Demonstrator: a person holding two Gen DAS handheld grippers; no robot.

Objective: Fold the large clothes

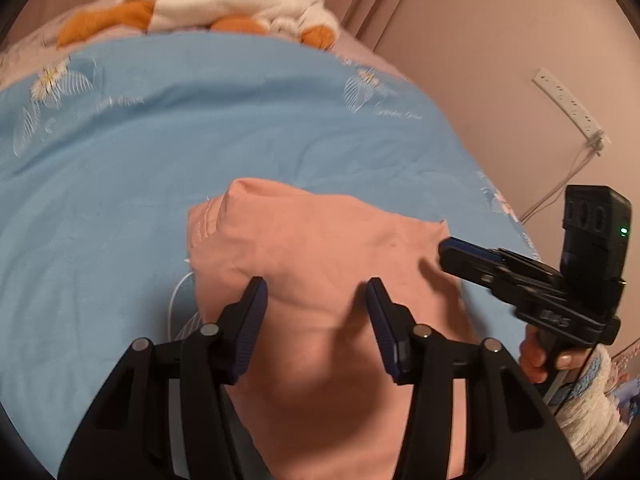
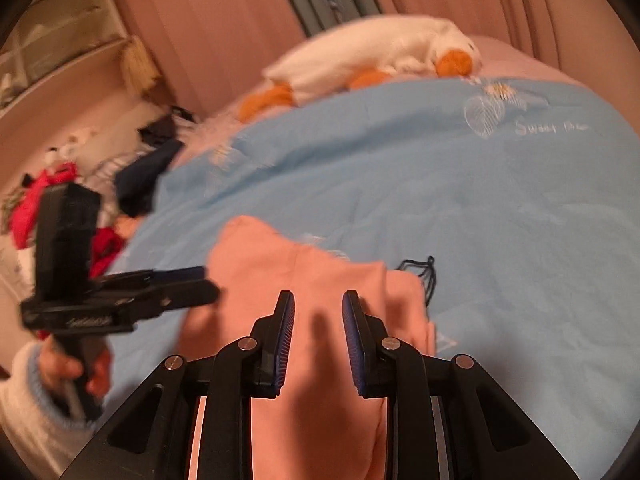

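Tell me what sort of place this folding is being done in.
Most likely a bedroom. A light blue quilt with embroidered white flowers covers a bed, a white and orange plush duck lies at its far end, and a heap of loose clothes sits beside it.

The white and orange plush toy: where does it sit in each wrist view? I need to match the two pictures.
Left wrist view: the plush toy lies at the top, left of centre, beyond the far edge of the blue quilt.
Right wrist view: the plush toy lies at the top, right of centre, again beyond the quilt's far edge.
Shared landmark: the pink garment on the quilt, in front of each gripper.
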